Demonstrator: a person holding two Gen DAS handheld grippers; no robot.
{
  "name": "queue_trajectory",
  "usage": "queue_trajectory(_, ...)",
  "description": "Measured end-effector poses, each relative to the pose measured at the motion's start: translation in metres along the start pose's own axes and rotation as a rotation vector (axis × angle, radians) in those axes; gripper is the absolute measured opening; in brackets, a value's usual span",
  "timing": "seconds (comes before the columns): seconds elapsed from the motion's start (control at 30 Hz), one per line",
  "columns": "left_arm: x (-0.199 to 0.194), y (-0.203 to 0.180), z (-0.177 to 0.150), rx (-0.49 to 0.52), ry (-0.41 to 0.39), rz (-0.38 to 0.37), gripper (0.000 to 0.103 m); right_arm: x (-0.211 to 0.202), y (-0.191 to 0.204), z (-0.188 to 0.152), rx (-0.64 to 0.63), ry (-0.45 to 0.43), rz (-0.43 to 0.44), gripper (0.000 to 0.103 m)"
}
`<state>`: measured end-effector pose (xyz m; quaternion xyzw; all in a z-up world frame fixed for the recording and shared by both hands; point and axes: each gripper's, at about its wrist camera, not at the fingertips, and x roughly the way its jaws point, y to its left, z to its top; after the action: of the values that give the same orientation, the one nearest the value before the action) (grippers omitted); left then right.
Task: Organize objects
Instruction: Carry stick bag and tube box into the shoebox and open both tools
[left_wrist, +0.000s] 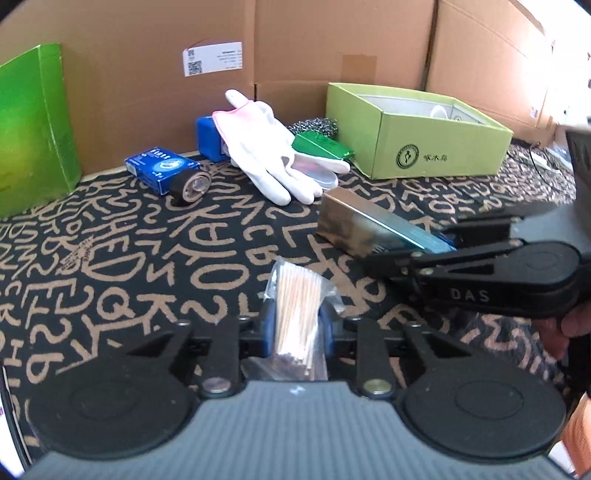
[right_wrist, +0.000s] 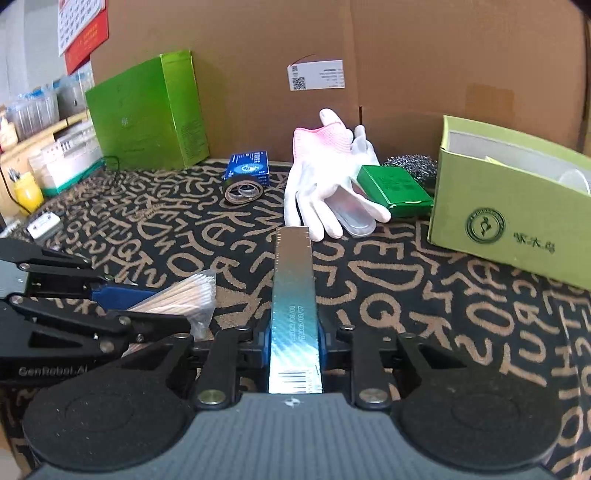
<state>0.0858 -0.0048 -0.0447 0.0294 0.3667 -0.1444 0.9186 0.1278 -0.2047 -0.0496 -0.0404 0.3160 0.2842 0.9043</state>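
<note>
left wrist view shows my left hand-held gripper (left_wrist: 295, 332) clamped on the cotton swab bag (left_wrist: 295, 314) and my right hand-held gripper (right_wrist: 294, 339) clamped on the shiny box (right_wrist: 293, 295), both low over the desk (left_wrist: 147, 258), where the slippery bag could slide free.

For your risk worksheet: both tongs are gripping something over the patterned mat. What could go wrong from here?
1. The left tongs pinch a loose clear bag of cotton swabs; the slack plastic might slip.
2. The right tongs hold the long silver box near one end, so it could tilt or twist.
3. The two tongs are close together and may bump on the way to the open green box.
</note>
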Motion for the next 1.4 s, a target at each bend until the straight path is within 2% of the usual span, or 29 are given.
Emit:
queue_trajectory(0.17,-0.006,-0.007,0.010,-0.032,-0.006,-0.015,0.019,-0.018,-0.011,-0.003,0.035,-0.044,0.002,0.025)
queue_trajectory(0.37,-0.017,-0.031,0.034,-0.007,-0.066,-0.050,0.019,-0.050,-0.030,0.002,0.062,-0.127,-0.017,0.025)
queue_trajectory(0.57,-0.014,-0.065,0.078,0.024,-0.125,-0.126,0.019,-0.084,-0.062,0.012,0.112,-0.227,-0.068,0.025)
queue_trajectory(0.83,0.009,-0.104,0.149,0.023,-0.184,-0.170,0.019,-0.113,-0.117,0.036,0.161,-0.321,-0.206,0.025)
queue_trajectory(1.1,0.060,-0.128,0.215,-0.018,-0.198,-0.093,0.019,-0.110,-0.175,0.071,0.178,-0.386,-0.351,0.025)
queue_trajectory(1.27,0.108,-0.131,0.232,-0.032,-0.162,-0.039,0.019,-0.085,-0.213,0.087,0.184,-0.399,-0.421,0.025)
queue_trajectory(1.4,0.136,-0.125,0.235,-0.056,-0.117,-0.044,0.019,-0.060,-0.238,0.095,0.183,-0.381,-0.458,0.025)
